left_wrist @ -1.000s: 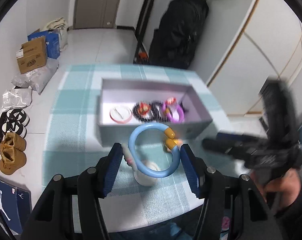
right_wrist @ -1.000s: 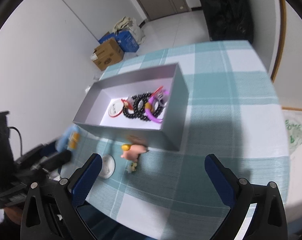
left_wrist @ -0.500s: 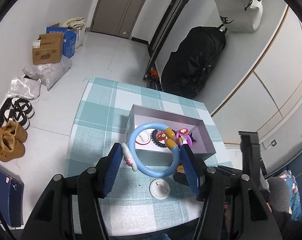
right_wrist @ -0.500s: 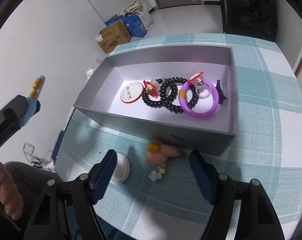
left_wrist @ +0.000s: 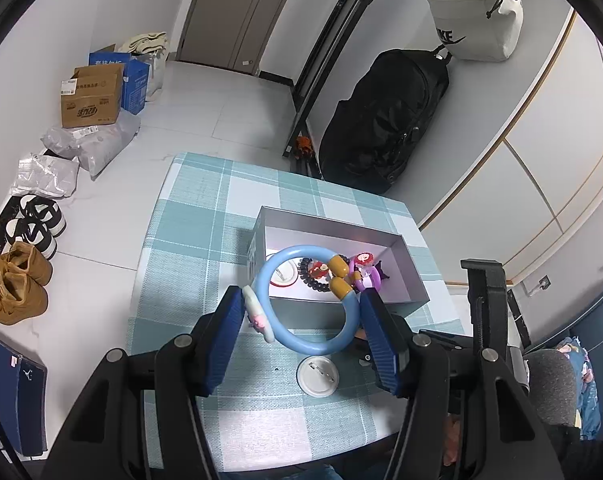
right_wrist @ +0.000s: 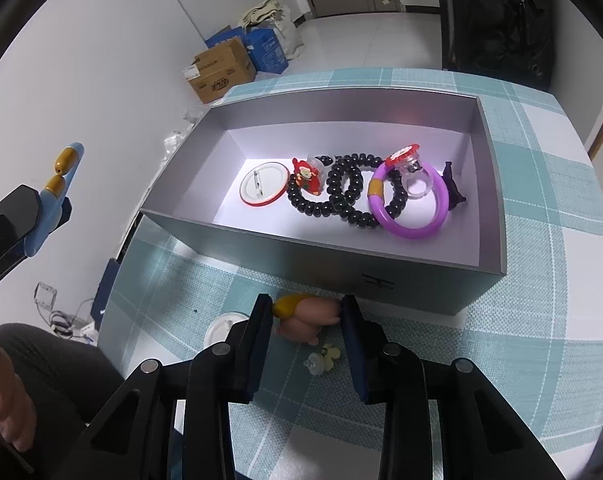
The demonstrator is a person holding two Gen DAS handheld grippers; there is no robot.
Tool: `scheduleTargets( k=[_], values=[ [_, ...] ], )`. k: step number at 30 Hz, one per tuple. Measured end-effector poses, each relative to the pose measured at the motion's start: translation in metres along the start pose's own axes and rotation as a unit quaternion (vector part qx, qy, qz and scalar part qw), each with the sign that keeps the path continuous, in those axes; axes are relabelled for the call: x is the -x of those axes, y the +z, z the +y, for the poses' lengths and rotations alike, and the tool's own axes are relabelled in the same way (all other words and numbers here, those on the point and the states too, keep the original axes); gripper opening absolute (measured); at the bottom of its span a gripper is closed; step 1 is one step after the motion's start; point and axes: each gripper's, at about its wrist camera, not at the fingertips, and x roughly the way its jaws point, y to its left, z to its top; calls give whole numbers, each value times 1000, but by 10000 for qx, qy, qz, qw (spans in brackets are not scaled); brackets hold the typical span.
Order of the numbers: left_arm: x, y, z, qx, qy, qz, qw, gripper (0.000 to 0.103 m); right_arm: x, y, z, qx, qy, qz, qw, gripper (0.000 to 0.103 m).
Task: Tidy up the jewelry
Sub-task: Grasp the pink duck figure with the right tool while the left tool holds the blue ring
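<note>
My left gripper [left_wrist: 305,312] is shut on a light-blue bangle [left_wrist: 285,332] with gold beads and a pink charm, held high above the table. The bangle also shows in the right wrist view [right_wrist: 57,188]. My right gripper [right_wrist: 307,316] is low at the table, its jaws closed in around a pink figurine [right_wrist: 305,318] with a yellow end, just in front of the silver box [right_wrist: 341,264]. The box holds a purple bangle [right_wrist: 413,224], black bead bracelets [right_wrist: 337,196], a red-rimmed badge [right_wrist: 263,188] and small charms.
A white round badge [left_wrist: 316,376] lies on the teal checked tablecloth [left_wrist: 189,256] in front of the box. A small yellow-white charm [right_wrist: 321,360] lies by my right gripper. Shoes, cartons and a black bag stand on the floor around the table.
My left gripper has risen well above the table with the blue bangle. My right gripper has dropped towards the pink figurine and its jaws have narrowed around it.
</note>
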Motion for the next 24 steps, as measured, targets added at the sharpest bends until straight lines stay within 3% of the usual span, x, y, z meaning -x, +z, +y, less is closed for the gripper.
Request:
scheduleTargets(
  k=[11,24],
  values=[
    [-3,-1,-3,36,41,-2,10000,54,24,0,7,98,309,-286,9991,33],
    [-15,2,-21,-77,19,7,10000,54,69,11,2,45,795,-935,9924,33]
  ],
)
